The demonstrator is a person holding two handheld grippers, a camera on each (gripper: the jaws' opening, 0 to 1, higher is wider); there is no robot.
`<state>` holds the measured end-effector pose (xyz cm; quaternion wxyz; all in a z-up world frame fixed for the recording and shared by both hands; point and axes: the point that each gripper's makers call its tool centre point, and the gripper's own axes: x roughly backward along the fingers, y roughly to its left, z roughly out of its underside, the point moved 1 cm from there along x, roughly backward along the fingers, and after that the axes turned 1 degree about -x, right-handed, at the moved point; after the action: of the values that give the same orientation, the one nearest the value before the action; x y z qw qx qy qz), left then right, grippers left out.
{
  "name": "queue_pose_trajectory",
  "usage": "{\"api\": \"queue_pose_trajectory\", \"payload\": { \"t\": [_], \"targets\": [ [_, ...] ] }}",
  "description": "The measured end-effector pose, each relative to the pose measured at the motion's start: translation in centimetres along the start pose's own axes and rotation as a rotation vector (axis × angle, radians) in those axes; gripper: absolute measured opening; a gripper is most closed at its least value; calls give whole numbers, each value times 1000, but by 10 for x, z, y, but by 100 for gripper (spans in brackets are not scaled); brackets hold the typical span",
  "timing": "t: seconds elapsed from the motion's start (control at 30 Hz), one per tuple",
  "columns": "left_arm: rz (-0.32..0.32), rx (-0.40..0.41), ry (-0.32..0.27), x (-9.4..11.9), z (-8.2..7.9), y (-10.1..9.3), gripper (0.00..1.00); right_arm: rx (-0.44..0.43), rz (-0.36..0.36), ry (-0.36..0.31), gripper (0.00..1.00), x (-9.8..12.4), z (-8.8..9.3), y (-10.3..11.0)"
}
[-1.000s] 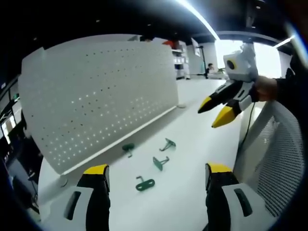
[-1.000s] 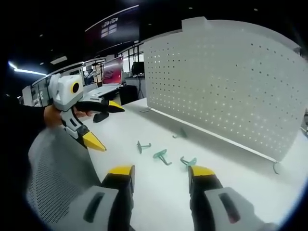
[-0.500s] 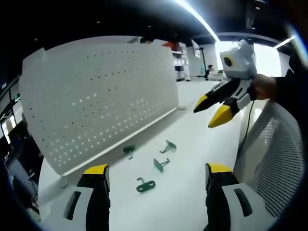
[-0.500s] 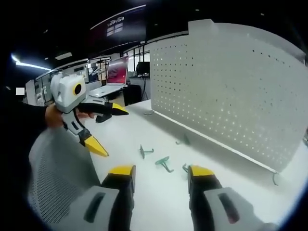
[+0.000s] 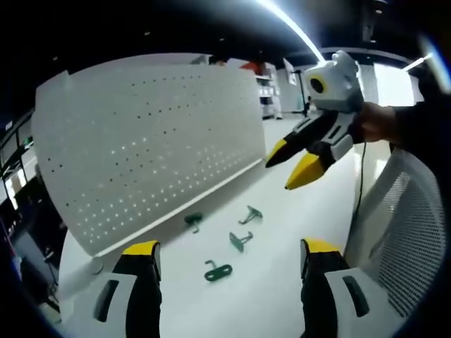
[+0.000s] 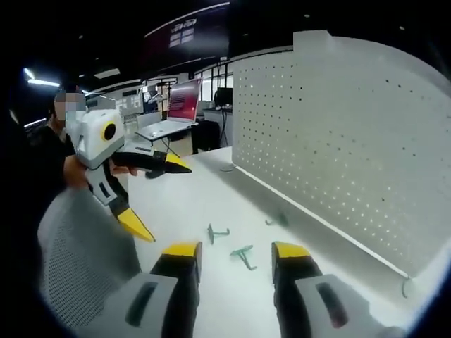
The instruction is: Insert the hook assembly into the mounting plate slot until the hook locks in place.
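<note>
The white surface (image 5: 282, 211) carries a white perforated panel (image 5: 148, 141) standing upright along its far edge, held by a rail and a small foot at the end. Four green hooks lie loose on the bare top in front of the panel: one (image 5: 193, 220) nearest the rail, and three (image 5: 249, 214) (image 5: 239, 241) (image 5: 218, 270) scattered toward the near edge, apart from one another.

Opposed views, shared pegboard (image 5: 141, 141)
</note>
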<state>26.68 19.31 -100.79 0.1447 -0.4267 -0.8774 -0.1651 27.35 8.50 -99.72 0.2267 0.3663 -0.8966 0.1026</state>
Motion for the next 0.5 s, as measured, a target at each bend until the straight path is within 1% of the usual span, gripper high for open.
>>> {"api": "queue_pose_trajectory", "payload": {
  "t": [0.3,0.5],
  "targets": [
    [-6,-1,9,0,2,1,82,28,-66,35,33,-27,2,6],
    [-11,1,9,0,2,3,82,42,-111,53,31,-44,3,14]
  ]
}}
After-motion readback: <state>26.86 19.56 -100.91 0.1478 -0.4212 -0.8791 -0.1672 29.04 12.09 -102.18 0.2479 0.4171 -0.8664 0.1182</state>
